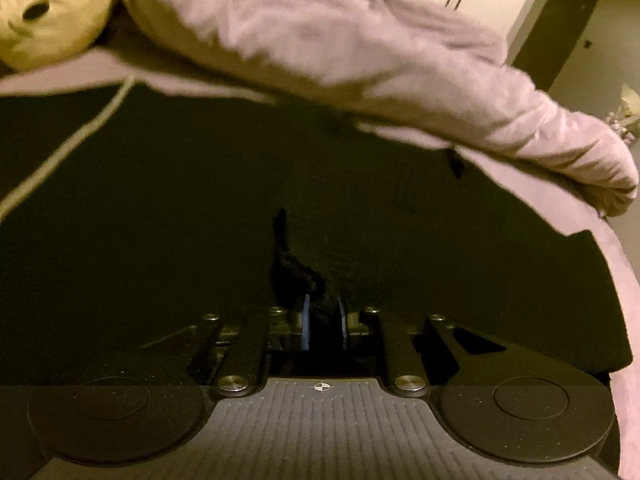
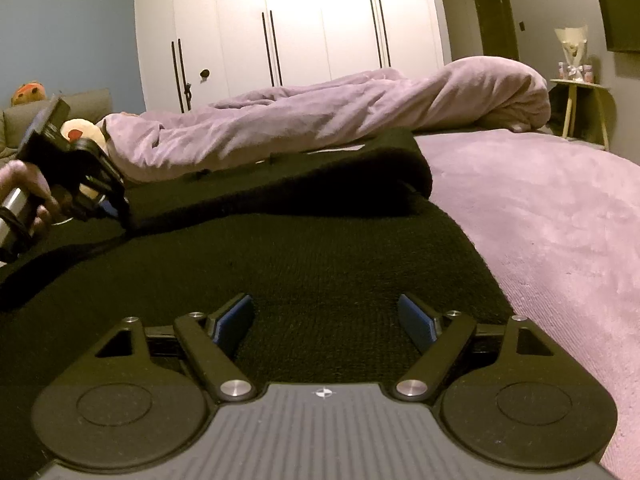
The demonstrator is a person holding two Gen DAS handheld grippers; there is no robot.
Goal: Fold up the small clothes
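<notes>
Here we are on the bed, and the black garment (image 2: 320, 248) is spread across the lilac bed cover (image 2: 540, 216), its long axis running away from the right gripper (image 2: 326, 320) toward the rumpled duvet (image 2: 340, 120) at the far side. One flap is already turned over on itself, forming a raised fold that ends in a rounded corner near the middle of the right wrist view. The left gripper (image 1: 323, 322) is pinched nearly closed, and a bunched ridge of the dark fabric rises between its blue pads (image 1: 306, 320), so it looks to have a hold of the cloth at the garment's left edge. Seen from the right wrist, that left gripper (image 2: 102, 204) sits low at the left, a hand (image 2: 28, 188) wrapped around its handle. The right gripper stands wide, nothing between its jaws, hovering just above the near end of the cloth. So the left hand has the grip; the right is closer to the near hem and, I'd judge, best placed to take it next. A yellow plush toy (image 1: 48, 12) lies beyond.
</notes>
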